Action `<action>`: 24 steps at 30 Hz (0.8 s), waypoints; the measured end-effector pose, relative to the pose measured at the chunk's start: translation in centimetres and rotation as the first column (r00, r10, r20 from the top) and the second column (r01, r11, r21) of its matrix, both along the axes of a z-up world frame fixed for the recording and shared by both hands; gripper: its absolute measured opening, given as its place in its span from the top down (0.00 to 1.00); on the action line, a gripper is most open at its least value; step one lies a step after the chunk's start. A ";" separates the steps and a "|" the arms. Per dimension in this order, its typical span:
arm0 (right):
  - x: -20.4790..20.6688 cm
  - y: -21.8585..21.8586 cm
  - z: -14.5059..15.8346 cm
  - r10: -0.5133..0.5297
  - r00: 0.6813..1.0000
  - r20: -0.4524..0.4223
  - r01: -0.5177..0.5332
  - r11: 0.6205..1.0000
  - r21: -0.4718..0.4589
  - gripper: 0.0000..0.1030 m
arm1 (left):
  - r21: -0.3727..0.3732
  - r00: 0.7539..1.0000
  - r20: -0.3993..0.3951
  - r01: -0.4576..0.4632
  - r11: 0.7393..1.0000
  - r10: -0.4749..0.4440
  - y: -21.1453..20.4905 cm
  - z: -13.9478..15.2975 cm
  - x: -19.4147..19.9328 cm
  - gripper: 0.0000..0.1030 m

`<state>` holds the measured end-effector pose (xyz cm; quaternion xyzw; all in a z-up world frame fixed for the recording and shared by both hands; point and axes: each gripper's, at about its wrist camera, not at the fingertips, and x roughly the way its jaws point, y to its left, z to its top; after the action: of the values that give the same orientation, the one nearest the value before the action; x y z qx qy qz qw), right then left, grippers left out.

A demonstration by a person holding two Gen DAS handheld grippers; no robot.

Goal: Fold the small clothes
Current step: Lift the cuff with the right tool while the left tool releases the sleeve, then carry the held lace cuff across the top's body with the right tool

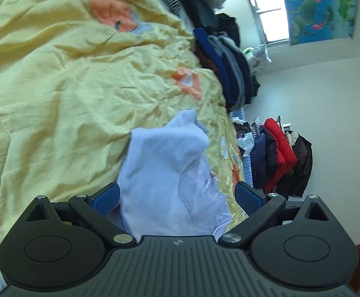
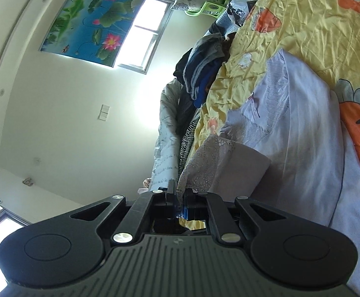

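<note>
Black, ribbed housing fills the bottom of both views. Ahead of it in the left wrist view, the left gripper (image 1: pixel 177 195) stands wide, its blue pads (image 1: pixel 248 195) spread on either side of the pale lilac cotton garment with a lace panel (image 1: pixel 165 173), touching nothing as far as can be seen. That garment lies on the crumpled yellow quilt with orange flowers (image 1: pixel 56 99), running from the lower centre of the frame up toward the middle, so its long axis lies roughly along the line the left tongs point.

From the right wrist view, the right gripper (image 2: pixel 180 200) is pinched nearly shut on the lace-edged corner of the same garment (image 2: pixel 291 136); a lifted flap of lace (image 2: pixel 204 163) rises from the jaws at lower centre, and the rest spreads toward the right of the frame over the quilt (image 2: pixel 316 24). A heap of dark folded clothes (image 2: pixel 202 69) sits at the quilt's far edge, under the lotus-print curtain (image 2: pixel 93 22).

Judging from this, the right hand has the fold edge; the free left tongs are best placed to pin or catch the near hem.
</note>
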<state>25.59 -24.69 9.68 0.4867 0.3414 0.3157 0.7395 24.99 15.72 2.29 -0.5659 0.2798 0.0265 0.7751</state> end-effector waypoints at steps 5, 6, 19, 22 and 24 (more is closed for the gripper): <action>0.1 0.1 1.3 0.015 0.999 0.045 -0.017 0.999 0.037 0.90 | -0.002 0.999 0.019 0.048 0.999 -0.048 -1.8 0.4 -2.0 0.03; 0.1 0.1 1.7 0.021 0.998 0.057 -0.023 0.999 0.044 0.90 | -0.016 0.998 0.004 0.058 0.998 -0.058 -2.0 -0.1 -1.8 0.03; -5.1 -3.3 0.0 -0.014 1.000 0.006 0.014 1.000 0.028 0.90 | 0.084 0.997 -0.071 -0.035 0.996 0.041 -0.8 -2.0 5.1 0.03; -6.3 -5.0 -3.5 -0.075 0.992 -0.106 0.073 0.997 -0.028 0.90 | 0.094 0.996 -0.072 -0.037 0.995 0.044 -0.9 -1.9 5.3 0.03; -7.0 -6.1 -5.2 -0.103 0.980 -0.170 0.099 0.995 -0.034 0.90 | 0.104 0.996 -0.078 -0.024 0.994 0.032 -1.1 -1.5 5.2 0.06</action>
<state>18.61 -30.77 4.45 0.5192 0.3826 0.2303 0.7287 30.16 14.66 0.82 -0.5275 0.3007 0.0741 0.7911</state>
